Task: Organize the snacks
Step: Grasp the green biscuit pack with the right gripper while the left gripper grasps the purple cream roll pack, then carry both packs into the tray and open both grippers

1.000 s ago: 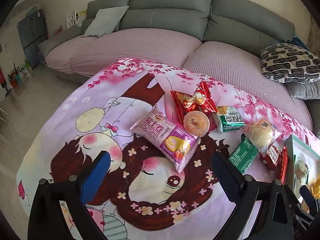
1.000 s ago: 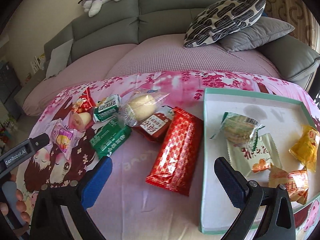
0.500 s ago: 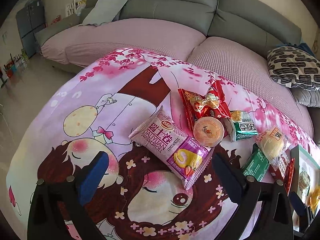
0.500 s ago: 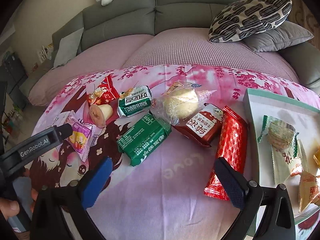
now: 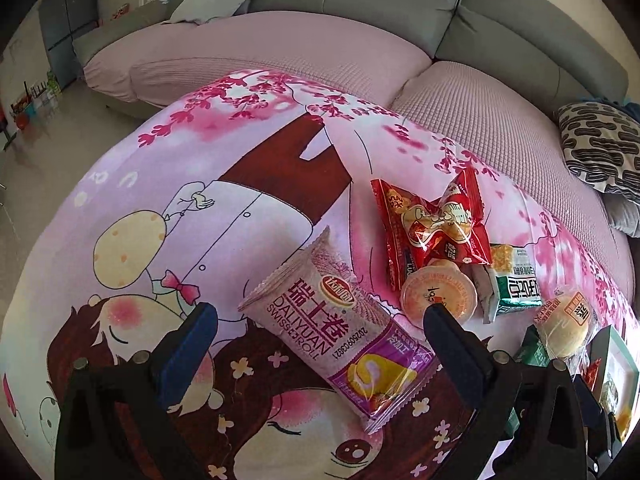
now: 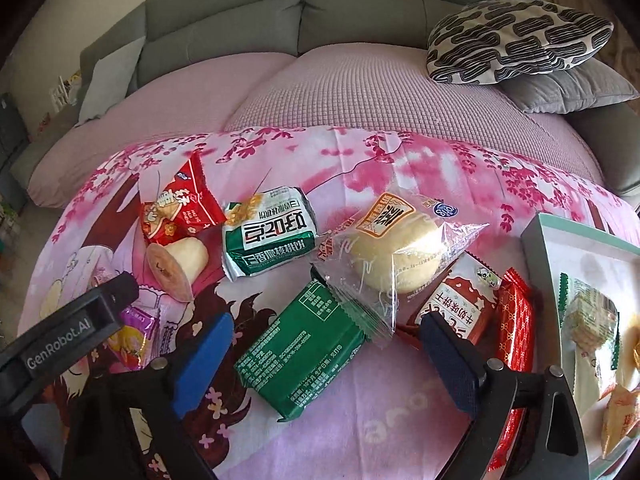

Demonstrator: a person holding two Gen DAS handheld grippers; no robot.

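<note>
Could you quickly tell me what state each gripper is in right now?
Left gripper: open, empty, jaws either side of the purple Swiss roll packet.
Right gripper: open, empty, jaws just closing slightly above the green packet.

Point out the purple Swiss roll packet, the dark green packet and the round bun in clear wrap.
Purple Swiss roll packet (image 5: pixel 340 334): left wrist view, printed middle of the wrapper.
Dark green packet (image 6: pixel 302 346): right wrist view, centre of its top face.
Round bun in clear wrap (image 6: pixel 394 258): right wrist view, the bun's dome.
</note>
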